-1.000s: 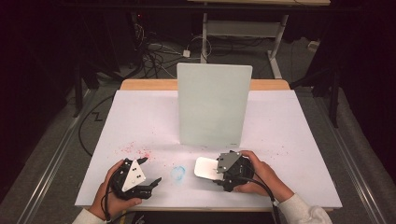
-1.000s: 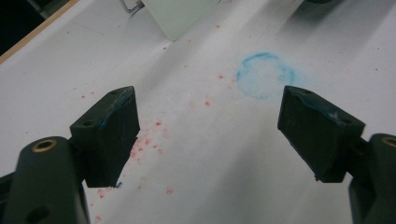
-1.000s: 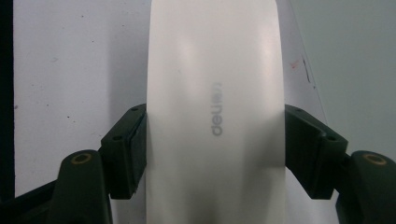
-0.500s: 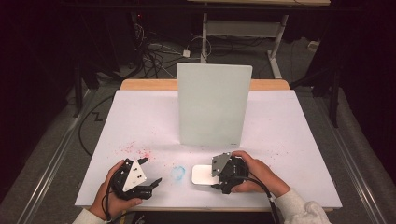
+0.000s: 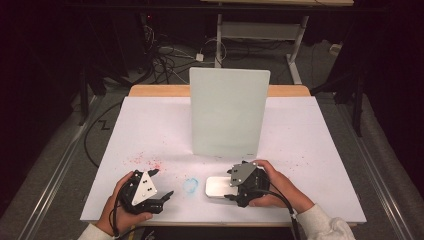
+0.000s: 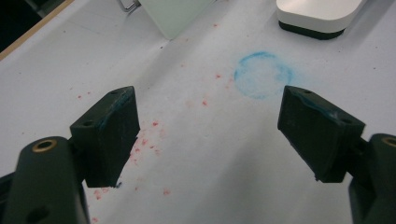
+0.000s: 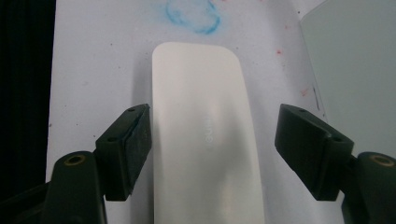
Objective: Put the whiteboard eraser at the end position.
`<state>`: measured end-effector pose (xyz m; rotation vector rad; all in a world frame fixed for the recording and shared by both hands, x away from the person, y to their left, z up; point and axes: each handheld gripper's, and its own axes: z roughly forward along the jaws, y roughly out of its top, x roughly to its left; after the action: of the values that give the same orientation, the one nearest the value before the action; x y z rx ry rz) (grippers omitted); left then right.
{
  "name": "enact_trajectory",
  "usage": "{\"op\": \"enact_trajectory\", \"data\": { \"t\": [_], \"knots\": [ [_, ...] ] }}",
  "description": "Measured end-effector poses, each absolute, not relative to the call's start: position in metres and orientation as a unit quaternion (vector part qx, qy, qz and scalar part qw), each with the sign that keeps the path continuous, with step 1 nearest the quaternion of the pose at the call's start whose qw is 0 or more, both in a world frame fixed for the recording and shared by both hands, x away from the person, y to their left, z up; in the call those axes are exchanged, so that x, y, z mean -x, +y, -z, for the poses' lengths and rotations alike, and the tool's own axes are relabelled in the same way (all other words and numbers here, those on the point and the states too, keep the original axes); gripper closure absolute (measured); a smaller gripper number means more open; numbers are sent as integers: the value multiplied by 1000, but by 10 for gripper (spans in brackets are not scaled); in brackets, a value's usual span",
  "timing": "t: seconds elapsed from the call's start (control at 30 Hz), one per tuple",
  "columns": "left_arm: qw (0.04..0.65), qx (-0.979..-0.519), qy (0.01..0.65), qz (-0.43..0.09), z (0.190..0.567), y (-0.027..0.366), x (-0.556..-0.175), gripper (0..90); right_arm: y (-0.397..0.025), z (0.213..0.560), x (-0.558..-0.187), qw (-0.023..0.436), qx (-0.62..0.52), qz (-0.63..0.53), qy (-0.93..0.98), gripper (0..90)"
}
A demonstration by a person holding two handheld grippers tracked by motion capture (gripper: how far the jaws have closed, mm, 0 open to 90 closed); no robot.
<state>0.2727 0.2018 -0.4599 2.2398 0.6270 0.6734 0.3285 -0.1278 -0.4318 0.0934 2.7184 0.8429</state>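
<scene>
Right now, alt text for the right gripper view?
A white eraser block lies on the white table between the open jaws of the right claw, one jaw touching its side and the other standing apart. A smudged blue ring is drawn just beyond it, beside a pale upright board.

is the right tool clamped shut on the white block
No, in the right gripper view the right tool stands open around the white block, with a clear gap on the right-hand side.
</scene>
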Motion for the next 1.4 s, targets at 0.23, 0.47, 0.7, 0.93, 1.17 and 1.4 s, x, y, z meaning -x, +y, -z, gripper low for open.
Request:
{"op": "enact_trajectory", "data": {
  "t": [0.23, 0.47, 0.7, 0.93, 1.17, 1.4],
  "knots": [
    [353, -865, 244, -261, 460, 202, -273, 197, -134, 423, -329, 193, -63, -325, 923, 241],
    [353, -865, 244, -261, 460, 202, -272, 197, -145, 413, -329, 255, -101, -362, 891, 229],
    [352, -865, 244, -261, 460, 202, -273, 197, -151, 405, -329, 303, -129, -379, 865, 216],
    [353, -864, 244, -262, 460, 202, -273, 197, -155, 401, -327, 343, -157, -394, 838, 188],
    [354, -864, 244, -262, 459, 203, -272, 197, -158, 399, -326, 375, -173, -396, 820, 181],
    [354, -864, 243, -264, 459, 203, -272, 197, -165, 395, -324, 396, -184, -399, 806, 182]
  ]
}}
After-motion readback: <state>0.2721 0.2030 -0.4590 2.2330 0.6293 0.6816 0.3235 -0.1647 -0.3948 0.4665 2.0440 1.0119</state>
